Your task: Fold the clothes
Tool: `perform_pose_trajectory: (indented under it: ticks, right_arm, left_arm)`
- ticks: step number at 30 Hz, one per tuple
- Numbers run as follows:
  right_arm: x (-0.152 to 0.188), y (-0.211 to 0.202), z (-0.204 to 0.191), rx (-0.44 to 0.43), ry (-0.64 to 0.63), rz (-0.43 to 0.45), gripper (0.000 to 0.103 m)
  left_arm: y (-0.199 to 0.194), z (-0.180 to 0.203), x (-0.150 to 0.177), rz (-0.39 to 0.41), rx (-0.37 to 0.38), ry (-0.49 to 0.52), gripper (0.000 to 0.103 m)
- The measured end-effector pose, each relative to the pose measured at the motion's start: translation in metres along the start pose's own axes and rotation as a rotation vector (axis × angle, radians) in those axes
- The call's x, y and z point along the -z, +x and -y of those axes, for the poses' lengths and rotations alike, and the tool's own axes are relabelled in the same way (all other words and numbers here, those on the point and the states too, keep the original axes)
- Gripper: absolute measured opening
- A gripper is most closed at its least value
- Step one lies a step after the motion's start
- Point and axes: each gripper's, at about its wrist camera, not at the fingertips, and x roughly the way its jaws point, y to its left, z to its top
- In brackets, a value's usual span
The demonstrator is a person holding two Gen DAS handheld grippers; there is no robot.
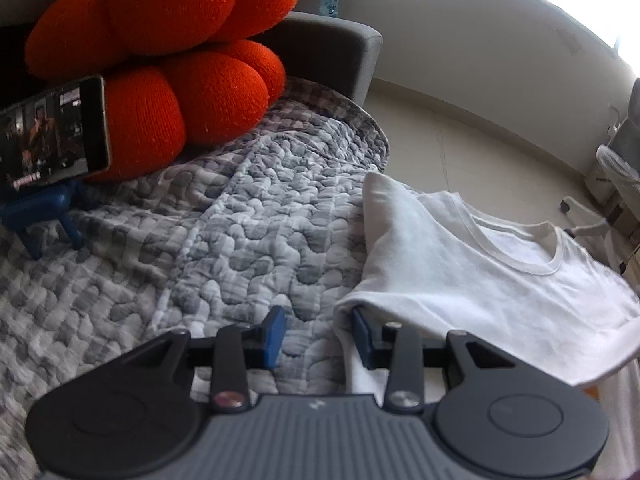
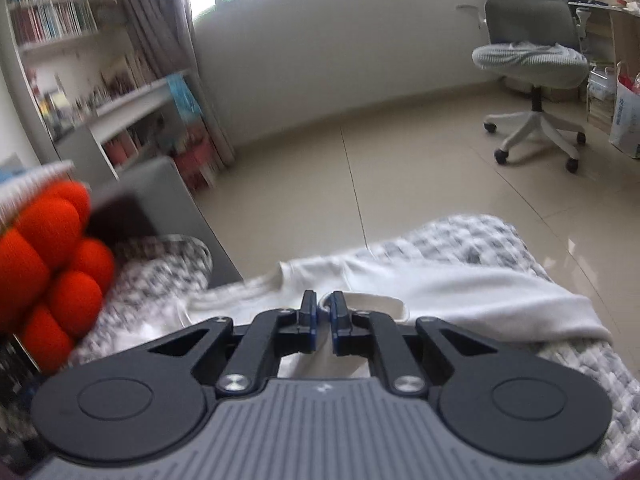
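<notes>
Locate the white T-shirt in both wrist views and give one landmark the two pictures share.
Left wrist view: white T-shirt lies right of centre on the quilt, its folded edge at the left gripper's right finger.
Right wrist view: white T-shirt spreads across the lower middle, just beyond the right gripper.
Shared landmark: the orange cushion.

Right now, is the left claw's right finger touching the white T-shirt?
Touching. The left wrist view shows the left claw with its right finger tucked under the white T-shirt's folded edge, cloth draped over it.
</notes>
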Motion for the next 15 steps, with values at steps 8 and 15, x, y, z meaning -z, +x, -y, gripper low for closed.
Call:
perform_pose_trajectory:
  ticks: [8, 15]
  right_arm:
    - [0.007, 0.001, 0.002, 0.01, -0.009, -0.04, 0.009]
    - [0.009, 0.004, 0.001, 0.06, -0.032, -0.058, 0.009]
  left_arm:
    - [0.001, -0.022, -0.006, 0.008, -0.068, -0.025, 0.036]
    - [-0.013, -0.022, -0.012, 0.061, 0.04, -0.057, 0.037]
